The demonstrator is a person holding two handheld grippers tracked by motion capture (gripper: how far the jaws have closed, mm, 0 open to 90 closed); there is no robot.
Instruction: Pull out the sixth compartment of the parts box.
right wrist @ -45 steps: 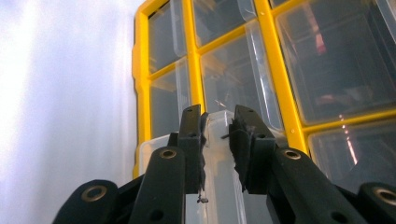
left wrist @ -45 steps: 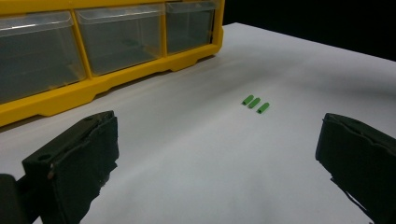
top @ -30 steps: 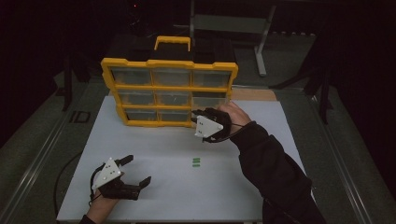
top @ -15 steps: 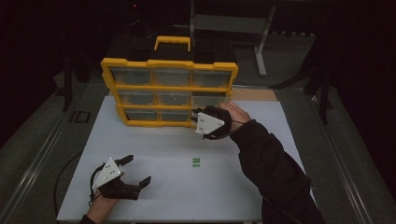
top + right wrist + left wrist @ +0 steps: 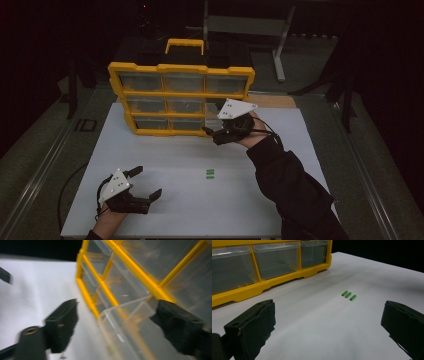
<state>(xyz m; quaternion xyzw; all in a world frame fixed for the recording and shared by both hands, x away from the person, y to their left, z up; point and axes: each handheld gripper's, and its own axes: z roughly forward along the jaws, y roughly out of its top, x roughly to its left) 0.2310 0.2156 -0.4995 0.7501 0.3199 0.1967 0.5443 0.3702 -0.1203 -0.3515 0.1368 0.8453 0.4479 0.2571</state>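
Clear plastic drawer [image 5: 125,315] of the yellow-framed storage cabinet [image 5: 182,95] is what we have in hand: it sits at the cabinet's lower right corner, pulled partly out of its slot, and in the right gripper view its transparent front lies between our two black jaws, which stand wide to either side of it; the blur keeps us from telling whether either jaw touches the plastic. Our right gripper [image 5: 223,134] is held up against that corner of the cabinet in the high view, its grey three-cornered plate [image 5: 236,109] on top, our dark sleeve [image 5: 295,190] trailing back from it. Ahead of our left gripper [image 5: 145,185], which rests low on the white tabletop [image 5: 250,210] with its jaws spread and nothing between them, we see three small green cylindrical pieces [image 5: 349,295] lying side by side, well apart from the jaws and somewhat toward its right jaw. Beyond its left jaw runs the cabinet's bottom row of clear drawers [image 5: 274,260] in their yellow frame. On the cabinet's top stands a yellow carry handle [image 5: 185,46].
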